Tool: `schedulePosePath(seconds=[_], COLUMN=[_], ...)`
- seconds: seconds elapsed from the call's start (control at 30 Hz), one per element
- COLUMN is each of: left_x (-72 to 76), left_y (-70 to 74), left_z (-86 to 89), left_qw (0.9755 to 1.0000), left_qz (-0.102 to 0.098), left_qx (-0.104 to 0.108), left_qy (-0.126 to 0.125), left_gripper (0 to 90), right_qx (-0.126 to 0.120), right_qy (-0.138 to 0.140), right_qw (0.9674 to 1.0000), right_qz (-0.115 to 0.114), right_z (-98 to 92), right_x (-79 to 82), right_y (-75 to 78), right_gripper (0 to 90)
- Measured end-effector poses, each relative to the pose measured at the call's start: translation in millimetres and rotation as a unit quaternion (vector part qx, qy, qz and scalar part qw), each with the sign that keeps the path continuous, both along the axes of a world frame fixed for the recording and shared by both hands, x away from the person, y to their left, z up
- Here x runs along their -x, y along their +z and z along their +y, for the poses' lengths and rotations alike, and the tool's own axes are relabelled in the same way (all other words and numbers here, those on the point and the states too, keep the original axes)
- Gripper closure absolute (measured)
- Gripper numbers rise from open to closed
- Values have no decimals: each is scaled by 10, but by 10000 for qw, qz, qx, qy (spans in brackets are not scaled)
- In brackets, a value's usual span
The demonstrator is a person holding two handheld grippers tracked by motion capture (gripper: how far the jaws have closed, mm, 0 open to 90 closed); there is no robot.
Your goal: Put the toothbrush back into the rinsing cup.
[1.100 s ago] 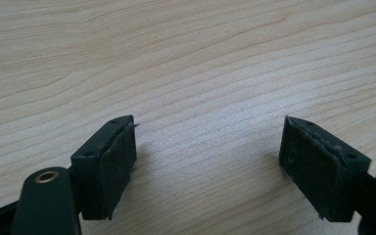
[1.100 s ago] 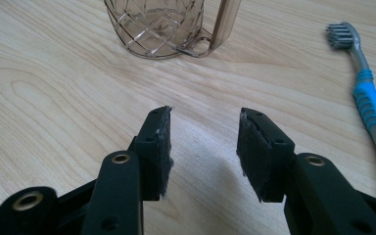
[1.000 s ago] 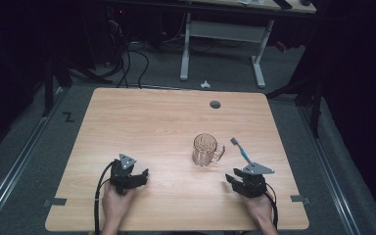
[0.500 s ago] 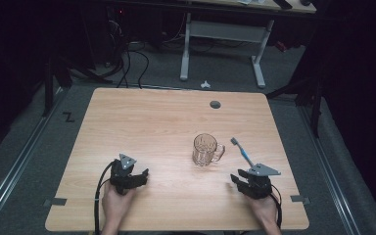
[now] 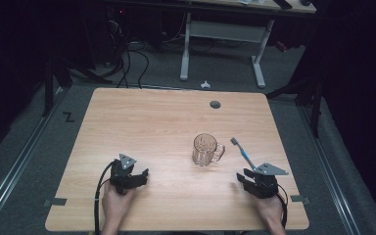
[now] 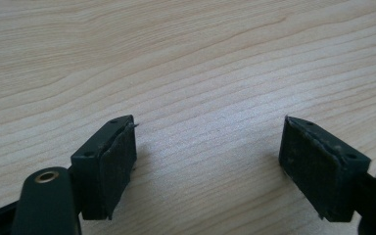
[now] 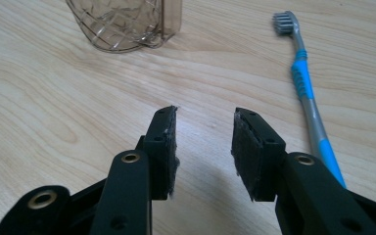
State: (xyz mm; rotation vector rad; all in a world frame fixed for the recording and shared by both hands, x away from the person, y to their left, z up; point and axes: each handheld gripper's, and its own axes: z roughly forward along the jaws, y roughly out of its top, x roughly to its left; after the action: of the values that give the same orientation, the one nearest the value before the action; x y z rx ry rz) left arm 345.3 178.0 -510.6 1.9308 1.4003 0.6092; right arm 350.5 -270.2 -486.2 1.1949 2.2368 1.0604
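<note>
A clear glass mug (image 5: 205, 149) with a handle stands upright on the wooden table (image 5: 166, 122), right of centre. A blue and grey toothbrush (image 5: 242, 152) lies flat just to its right, bristles pointing away from me. My right gripper (image 5: 243, 177) rests near the front edge, below the toothbrush handle. In the right gripper view its jaws (image 7: 203, 120) stand partly open on nothing, with the mug (image 7: 127, 24) ahead to the left and the toothbrush (image 7: 304, 85) alongside on the right. My left gripper (image 5: 137, 175) sits at the front left, its jaws (image 6: 208, 132) wide open over bare wood.
A round grommet hole (image 5: 215, 104) sits near the table's far edge. Beyond the table are a white desk frame (image 5: 220, 44) and cables on the floor (image 5: 127, 63). Dark space surrounds the table on both sides.
My right gripper has shifted slightly to the right and toward the front edge. The left gripper, mug and toothbrush have not moved.
</note>
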Motion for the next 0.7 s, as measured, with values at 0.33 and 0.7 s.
schedulePosePath(seconds=[0.33,0.7], left_x=[0,0], left_y=[0,0], left_z=[0,0], left_qw=[10000,10000], left_qz=[-1,-2], left_qx=[0,1], left_qy=[0,1], left_gripper=[223,223], right_qx=[23,21], right_qy=[-90,-194], right_qw=[9999,9998], right_qz=[44,52], right_z=[-80,-159], right_x=[-40,-84], right_y=[8,44], right_gripper=[630,638])
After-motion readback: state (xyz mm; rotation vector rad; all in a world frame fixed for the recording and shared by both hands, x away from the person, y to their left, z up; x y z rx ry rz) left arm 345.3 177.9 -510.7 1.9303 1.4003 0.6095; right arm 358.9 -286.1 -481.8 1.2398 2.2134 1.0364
